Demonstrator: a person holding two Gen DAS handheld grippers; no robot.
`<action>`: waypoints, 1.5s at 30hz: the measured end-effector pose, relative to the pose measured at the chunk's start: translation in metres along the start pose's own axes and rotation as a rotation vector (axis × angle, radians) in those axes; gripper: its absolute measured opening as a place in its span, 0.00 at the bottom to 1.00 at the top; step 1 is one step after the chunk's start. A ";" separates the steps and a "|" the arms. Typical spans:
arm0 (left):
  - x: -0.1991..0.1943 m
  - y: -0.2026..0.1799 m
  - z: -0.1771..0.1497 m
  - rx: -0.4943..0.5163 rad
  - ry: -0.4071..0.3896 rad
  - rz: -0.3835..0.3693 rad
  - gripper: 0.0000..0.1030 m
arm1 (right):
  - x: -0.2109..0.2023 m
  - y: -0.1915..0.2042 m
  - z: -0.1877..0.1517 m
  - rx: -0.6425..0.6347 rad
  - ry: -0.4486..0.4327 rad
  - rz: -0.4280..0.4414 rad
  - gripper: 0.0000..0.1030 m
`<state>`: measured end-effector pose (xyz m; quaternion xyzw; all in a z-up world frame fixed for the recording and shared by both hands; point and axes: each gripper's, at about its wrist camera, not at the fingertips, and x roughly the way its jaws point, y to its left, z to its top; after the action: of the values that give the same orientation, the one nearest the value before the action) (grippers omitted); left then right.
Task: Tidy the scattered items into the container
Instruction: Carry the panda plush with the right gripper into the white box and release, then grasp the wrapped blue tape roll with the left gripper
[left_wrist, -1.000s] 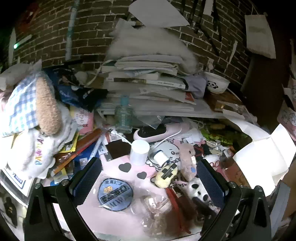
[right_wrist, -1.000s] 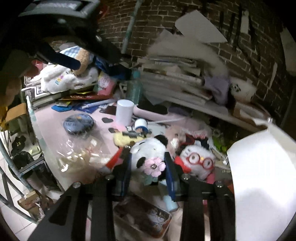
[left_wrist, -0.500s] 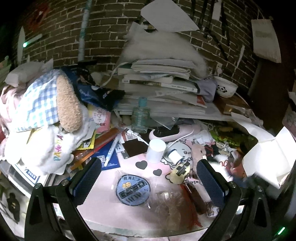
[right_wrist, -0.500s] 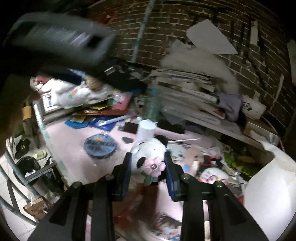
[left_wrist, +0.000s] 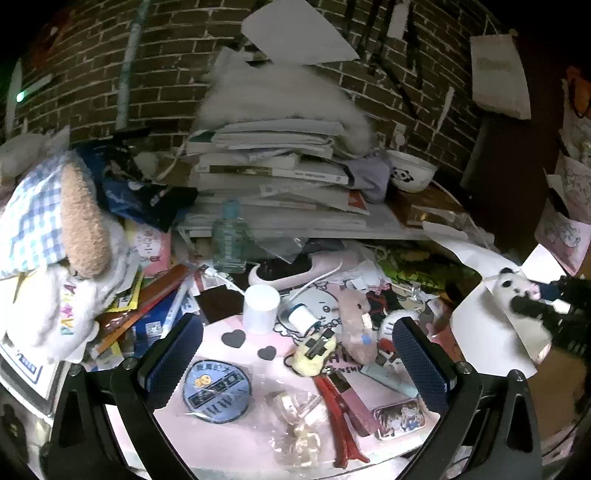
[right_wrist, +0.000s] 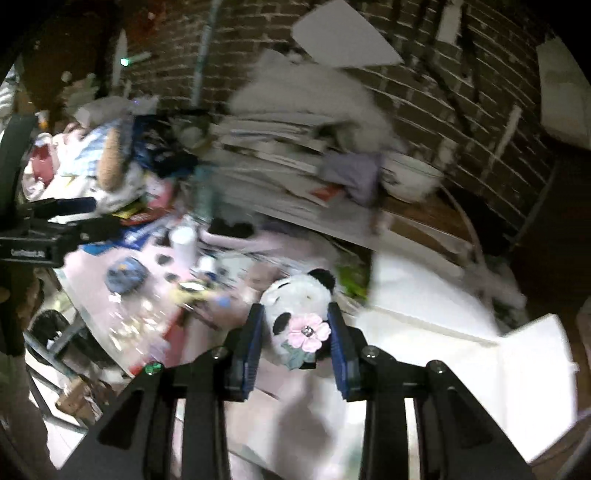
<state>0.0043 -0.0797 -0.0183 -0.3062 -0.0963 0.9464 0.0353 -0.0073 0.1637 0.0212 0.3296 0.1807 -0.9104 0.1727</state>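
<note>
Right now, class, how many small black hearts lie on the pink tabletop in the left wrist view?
2. One black heart lies just below the white cup; the other heart lies to its lower right, beside the yellow plush. Clutter may hide more.

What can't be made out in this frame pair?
- Right wrist view: motion blur smears the table clutter left of the panda plush; small items unreadable.
- White box: its inside is out of sight in both views.
- Left wrist view: the right gripper is dark at the frame edge; its grip on the panda is unclear there.
</note>
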 end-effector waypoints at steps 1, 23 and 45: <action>0.001 -0.002 0.000 0.004 0.003 0.003 1.00 | -0.002 -0.010 0.000 0.012 0.027 -0.002 0.29; 0.028 -0.008 -0.018 0.052 0.091 0.068 1.00 | 0.092 -0.117 -0.044 0.156 0.600 0.018 0.34; 0.058 0.046 -0.056 0.007 0.156 0.194 0.99 | -0.020 0.022 -0.009 0.034 -0.049 0.329 0.72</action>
<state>-0.0105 -0.1086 -0.1056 -0.3868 -0.0599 0.9190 -0.0478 0.0213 0.1518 0.0231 0.3354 0.1048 -0.8805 0.3181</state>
